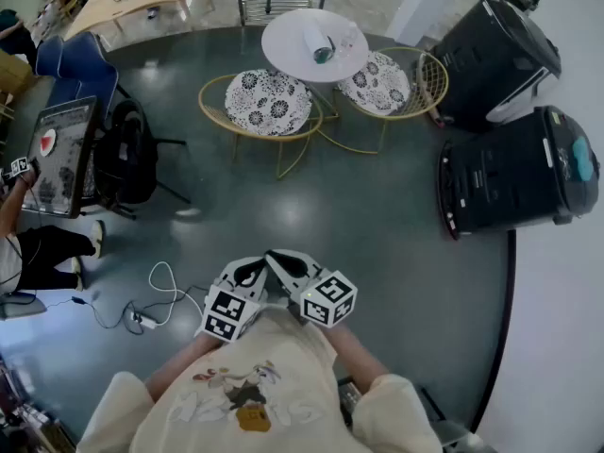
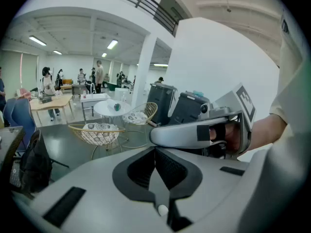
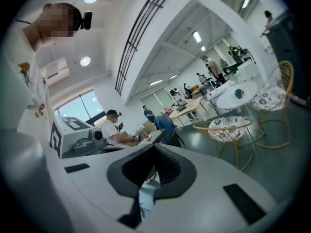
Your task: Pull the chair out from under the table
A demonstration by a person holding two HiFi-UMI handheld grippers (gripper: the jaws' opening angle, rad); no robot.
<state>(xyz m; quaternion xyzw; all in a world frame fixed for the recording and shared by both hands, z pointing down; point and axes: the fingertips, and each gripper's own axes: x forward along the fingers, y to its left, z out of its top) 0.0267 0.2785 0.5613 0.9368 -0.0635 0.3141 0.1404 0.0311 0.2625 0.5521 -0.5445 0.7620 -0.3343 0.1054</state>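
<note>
Head view has the left gripper (image 1: 253, 270) and the right gripper (image 1: 288, 267) side by side close to the person's chest, tips almost touching. Each gripper view shows its jaws pressed together with nothing between them. Well ahead of both grippers, across dark floor (image 1: 311, 206), a gold wire chair (image 1: 267, 104) with a patterned cushion stands against the rim of the round white bench (image 1: 288, 41). A second chair (image 1: 392, 83) stands at the bench's right side.

The head view looks steeply down from above the person (image 1: 255, 394) toward the far round table (image 1: 314, 45) and cushioned chair (image 1: 267, 102). Both gripper views ride low and near the person, facing that same furniture, seemingly from well apart.
</note>
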